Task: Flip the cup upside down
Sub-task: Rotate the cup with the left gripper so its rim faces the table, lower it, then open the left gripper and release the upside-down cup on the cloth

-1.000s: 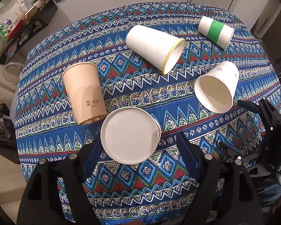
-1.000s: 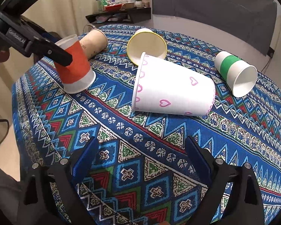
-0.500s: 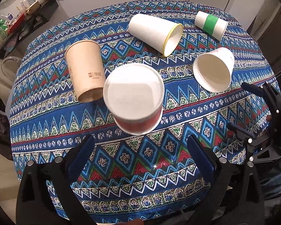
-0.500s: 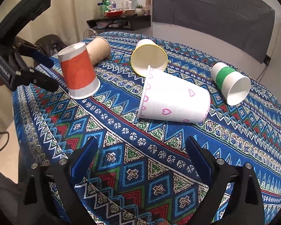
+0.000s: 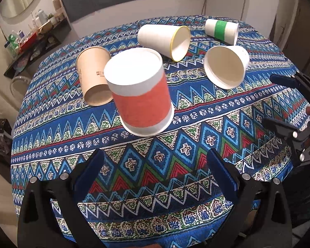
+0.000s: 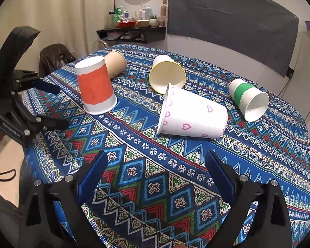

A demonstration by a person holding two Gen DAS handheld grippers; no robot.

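The orange-banded paper cup [image 5: 141, 92] stands upside down on the patterned tablecloth [image 5: 155, 186], rim down; it also shows in the right wrist view [image 6: 96, 86]. My left gripper [image 5: 155, 165] is open and empty, pulled back from the cup toward the table's near edge; in the right wrist view it shows at the left [image 6: 51, 105]. My right gripper [image 6: 156, 171] is open and empty, short of the white cup with pink hearts [image 6: 193, 113], which lies on its side. The right gripper shows at the right of the left wrist view [image 5: 279, 101].
Other cups lie on their sides: a tan one [image 5: 94, 76], a yellow-rimmed white one [image 5: 165, 39], a green-banded one [image 5: 222, 30], and the hearts cup [image 5: 226, 66]. A dark shelf with bottles [image 6: 132, 31] stands beyond the round table.
My left gripper let go of the orange cup, which now stands rim down, and drew back and lower. The right gripper barely moved.
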